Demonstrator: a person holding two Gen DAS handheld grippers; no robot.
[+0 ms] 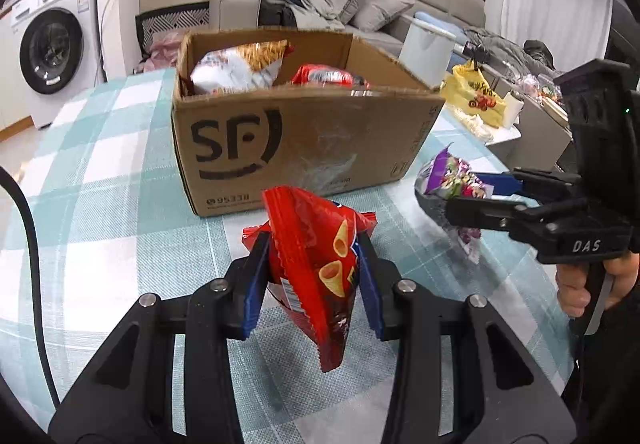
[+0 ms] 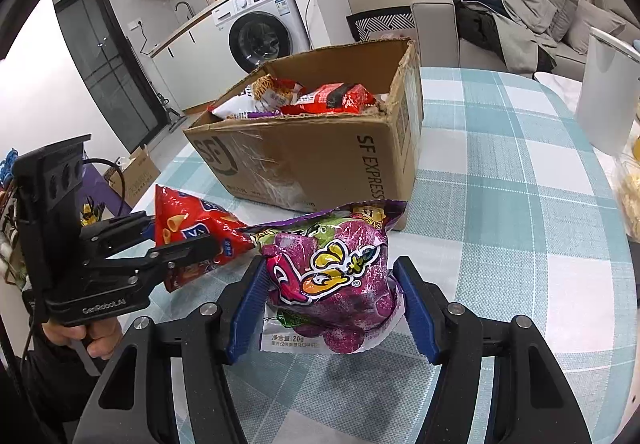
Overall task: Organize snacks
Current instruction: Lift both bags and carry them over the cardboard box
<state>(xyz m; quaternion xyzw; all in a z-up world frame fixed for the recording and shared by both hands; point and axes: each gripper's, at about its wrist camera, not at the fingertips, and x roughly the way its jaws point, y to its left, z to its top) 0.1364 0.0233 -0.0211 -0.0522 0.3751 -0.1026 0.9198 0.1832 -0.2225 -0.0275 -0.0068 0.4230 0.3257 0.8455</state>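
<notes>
My left gripper (image 1: 314, 276) has its blue pads pinched in on a red snack bag (image 1: 316, 268) printed with little cone-shaped crisps, and the bag stands tilted between them, its lower corner hanging toward me above the checked tablecloth (image 1: 120, 203). My right gripper (image 2: 334, 296) has a purple snack bag (image 2: 332, 276) between its pads — both pads press against the puffed sides, so the jaws stand partly apart with the bag filling the gap. From the right wrist camera the red bag sits just to the left of the purple one, their edges nearly touching, with the left gripper's black frame and the hand (image 2: 80, 336) around its handle at the far left. From the left wrist camera the right gripper comes in from the right edge, the purple bag at its tip and a hand (image 1: 588, 284) below on the trigger. Just beyond both bags stands an open cardboard box (image 1: 304, 147) on the table, its flaps torn off. Inside it lie a white and orange packet (image 1: 240, 71) and a red packet (image 1: 324, 77), both resting against the far side. Near the table's right edge stand a white bin (image 1: 426, 47) and a yellow bag (image 1: 476, 93). Farther back are a grey sofa (image 1: 400, 3) piled with clothes and a washing machine (image 1: 52, 43) on the left.
</notes>
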